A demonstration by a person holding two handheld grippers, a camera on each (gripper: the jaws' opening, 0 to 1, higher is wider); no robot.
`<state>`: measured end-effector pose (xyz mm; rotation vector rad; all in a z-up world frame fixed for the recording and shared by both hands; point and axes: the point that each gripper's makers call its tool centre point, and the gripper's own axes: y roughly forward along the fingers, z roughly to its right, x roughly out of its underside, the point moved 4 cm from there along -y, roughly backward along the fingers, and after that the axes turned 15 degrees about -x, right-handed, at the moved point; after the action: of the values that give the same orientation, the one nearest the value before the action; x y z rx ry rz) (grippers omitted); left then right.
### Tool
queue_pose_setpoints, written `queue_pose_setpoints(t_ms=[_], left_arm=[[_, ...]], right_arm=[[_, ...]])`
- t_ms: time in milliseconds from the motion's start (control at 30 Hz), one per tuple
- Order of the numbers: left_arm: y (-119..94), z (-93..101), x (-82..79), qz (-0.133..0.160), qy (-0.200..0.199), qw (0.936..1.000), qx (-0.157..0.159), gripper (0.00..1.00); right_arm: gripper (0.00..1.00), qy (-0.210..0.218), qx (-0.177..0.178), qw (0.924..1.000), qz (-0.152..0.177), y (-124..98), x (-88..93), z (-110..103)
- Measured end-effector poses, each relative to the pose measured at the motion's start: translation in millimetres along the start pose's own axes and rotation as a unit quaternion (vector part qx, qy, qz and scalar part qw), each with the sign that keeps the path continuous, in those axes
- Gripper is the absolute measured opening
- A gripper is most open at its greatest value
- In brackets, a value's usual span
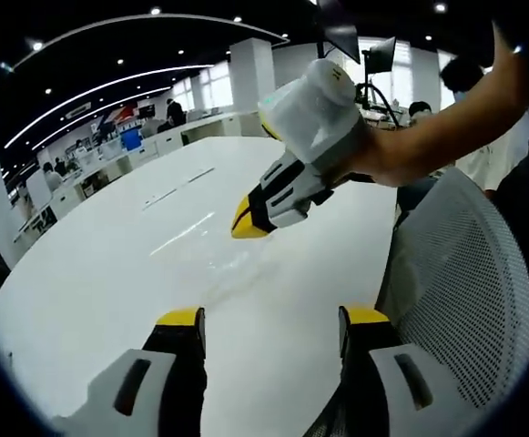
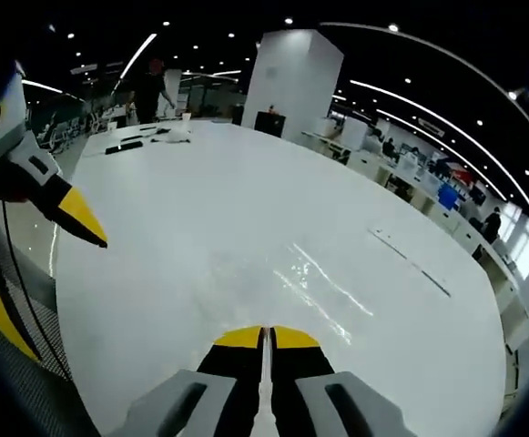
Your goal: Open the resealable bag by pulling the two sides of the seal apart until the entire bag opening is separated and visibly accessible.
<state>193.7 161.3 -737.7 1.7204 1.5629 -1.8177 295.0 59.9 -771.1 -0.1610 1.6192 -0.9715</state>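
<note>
A faint, wrinkled clear sheen on the white table looks like the transparent bag, seen again ahead of my right jaws; its seal is too faint to make out. My left gripper is open above the table's near edge, with nothing between its jaws. A hand holds my right gripper above the bag, with its yellow tips together. In its own view the right gripper is shut, with nothing visible in it. The left gripper's yellow tip enters from the left.
A grey mesh chair back stands close on the right of the left gripper. Dark items and a white object lie at the table's far end. People stand beyond the table. A white pillar rises behind it.
</note>
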Motion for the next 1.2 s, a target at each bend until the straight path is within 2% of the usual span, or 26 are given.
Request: queue_pose_setpoints(t_ms=[233, 533, 633, 833, 867, 933, 1033, 1167, 1200], left_arm=[[1, 0.0, -0.3, -0.001, 0.008, 1.0000, -0.002, 0.57], [2, 8.1, 1.6, -0.009, 0.015, 0.9998, 0.009, 0.57], [0, 7.8, -2.2, -0.009, 0.018, 0.9998, 0.008, 0.57], [-2, 3.1, -8.4, -0.004, 0.017, 0.9999, 0.001, 0.59], [-5, 1.7, -12.3, -0.002, 0.012, 0.9999, 0.001, 0.60], [-10, -2.8, -24.1, 0.020, -0.004, 0.9997, -0.015, 0.61], [-14, -4.9, -30.1, 0.025, -0.010, 0.9994, -0.023, 0.62], [-18, -6.0, -31.0, 0.025, -0.014, 0.9991, -0.032, 0.64], [-21, -5.3, -31.3, 0.023, -0.019, 0.9991, -0.030, 0.64]], right_arm=[[0.03, 0.006, -0.001, 0.9999, -0.010, -2, 9.1, -5], [0.09, 0.056, 0.001, 0.9984, -0.004, -23, 19.3, -8], [0.10, 0.091, 0.005, 0.9956, 0.022, -36, 18.0, -9], [0.18, 0.128, 0.020, 0.9909, 0.037, -62, 23.7, -6], [0.20, 0.127, 0.024, 0.9910, 0.035, -66, 24.2, -6], [0.24, 0.106, 0.037, 0.9933, 0.027, -78, 24.1, -6], [0.29, 0.107, 0.046, 0.9926, 0.034, -93, 24.2, -8], [0.34, 0.127, 0.055, 0.9882, 0.066, -109, 23.2, -11], [0.36, 0.133, 0.078, 0.9843, 0.086, -116, 21.3, -8]])
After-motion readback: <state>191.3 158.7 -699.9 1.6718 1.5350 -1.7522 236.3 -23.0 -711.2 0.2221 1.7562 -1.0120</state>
